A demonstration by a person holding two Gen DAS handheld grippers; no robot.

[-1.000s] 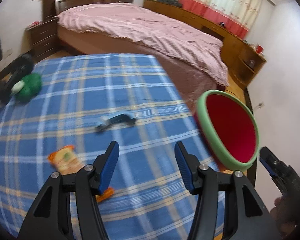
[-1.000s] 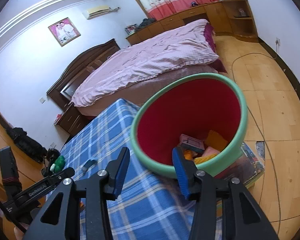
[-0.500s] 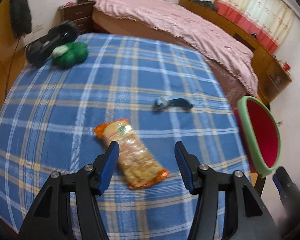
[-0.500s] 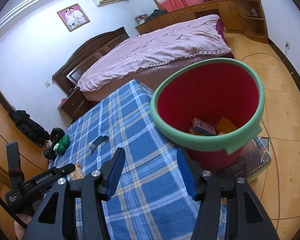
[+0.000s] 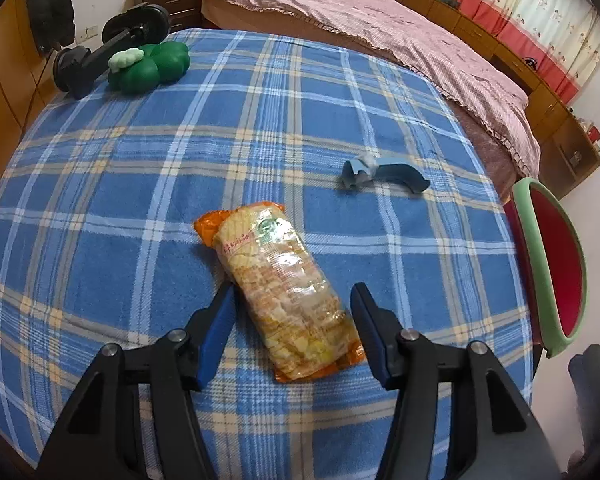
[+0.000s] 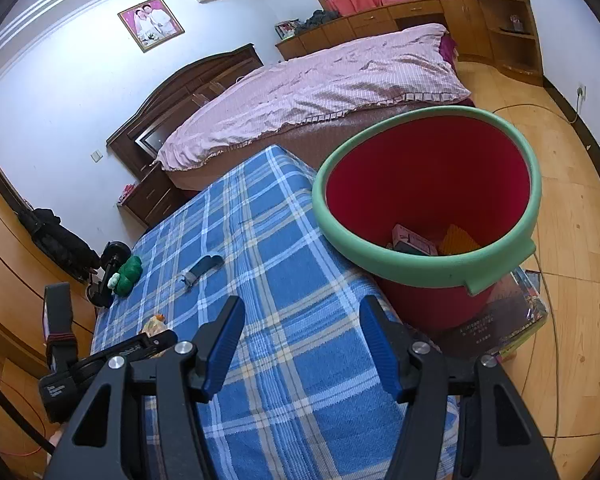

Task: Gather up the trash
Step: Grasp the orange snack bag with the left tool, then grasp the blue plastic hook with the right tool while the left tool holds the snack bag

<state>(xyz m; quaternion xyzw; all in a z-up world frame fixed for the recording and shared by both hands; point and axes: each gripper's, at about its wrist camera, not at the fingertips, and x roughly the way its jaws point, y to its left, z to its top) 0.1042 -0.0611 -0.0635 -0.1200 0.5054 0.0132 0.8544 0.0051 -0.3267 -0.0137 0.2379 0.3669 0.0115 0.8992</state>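
My left wrist camera looks steeply down, close over the plaid blanket (image 5: 140, 240); my right faces the red bin (image 6: 428, 184). Both show both.

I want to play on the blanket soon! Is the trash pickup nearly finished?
Partly. A few pieces already lie in the red bin. The left hand-held gripper is opening its jaws around the snack packet on the blanket, not squeezing it yet. The right hand-held gripper, also opening, holds nothing. The packet still needs binning. The blue-grey thing may need binning too.
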